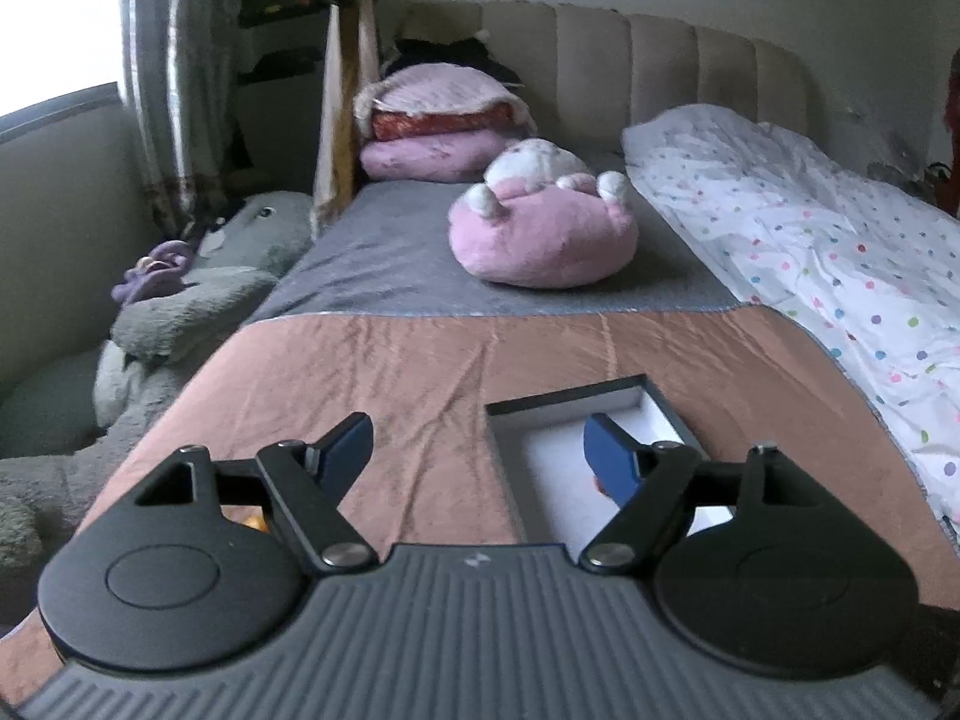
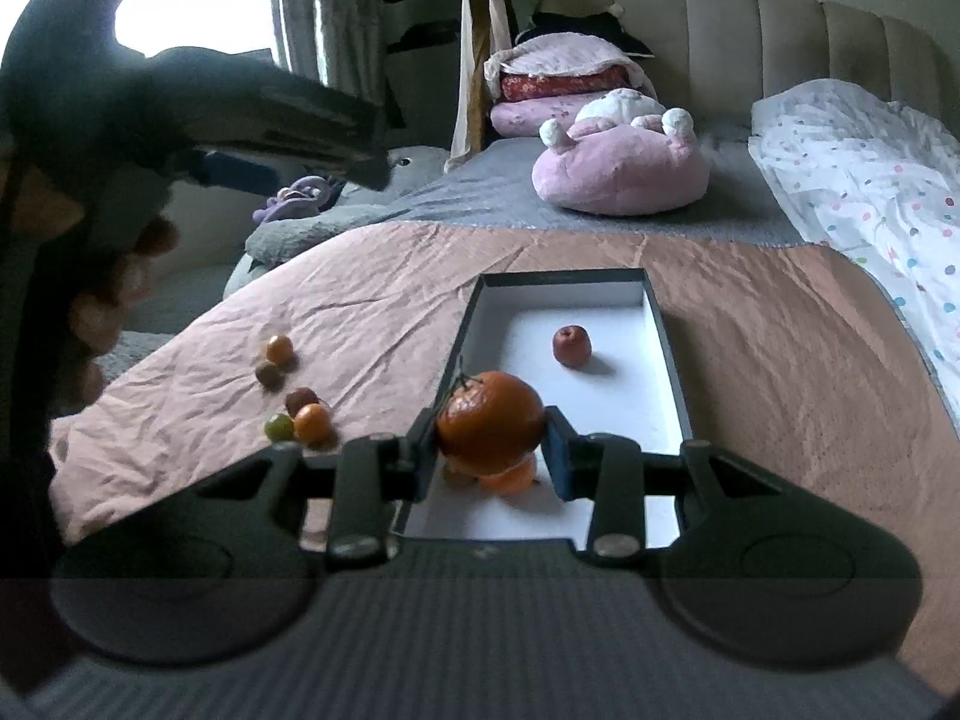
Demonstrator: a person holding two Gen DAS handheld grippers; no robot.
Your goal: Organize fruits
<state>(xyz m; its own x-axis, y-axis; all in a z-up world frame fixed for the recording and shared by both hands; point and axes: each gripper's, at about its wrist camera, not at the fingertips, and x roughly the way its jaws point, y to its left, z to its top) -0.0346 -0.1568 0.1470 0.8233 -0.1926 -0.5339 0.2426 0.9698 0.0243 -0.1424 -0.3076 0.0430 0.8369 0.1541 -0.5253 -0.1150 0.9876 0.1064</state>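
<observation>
Fruits lay in two groups on a pink bedspread (image 2: 750,324): some inside a shallow box (image 2: 666,324) with a dark rim and white lining, the rest loose on the cloth to its left. No brand, label or readable writing appeared on any item.

The box held a dark red apple (image 2: 572,346) near its far end, standing apart from the other contents. At the near end, at least one small orange fruit (image 2: 510,477) lay on the lining, partly hidden.

The right gripper (image 2: 489,450) was positioned over the near end of the box, its fingers closed on a large orange mandarin (image 2: 490,422) with a short stem, held above the small orange fruit.

The loose group comprised a small orange (image 2: 279,348), a brownish fruit (image 2: 268,374) just beside it, a dark red fruit (image 2: 300,399), a second small orange (image 2: 312,423) and a green fruit (image 2: 279,427), the last three close together.

The left gripper (image 1: 477,447) hovered over the box's left edge with its fingers spread wide and nothing between them.
</observation>
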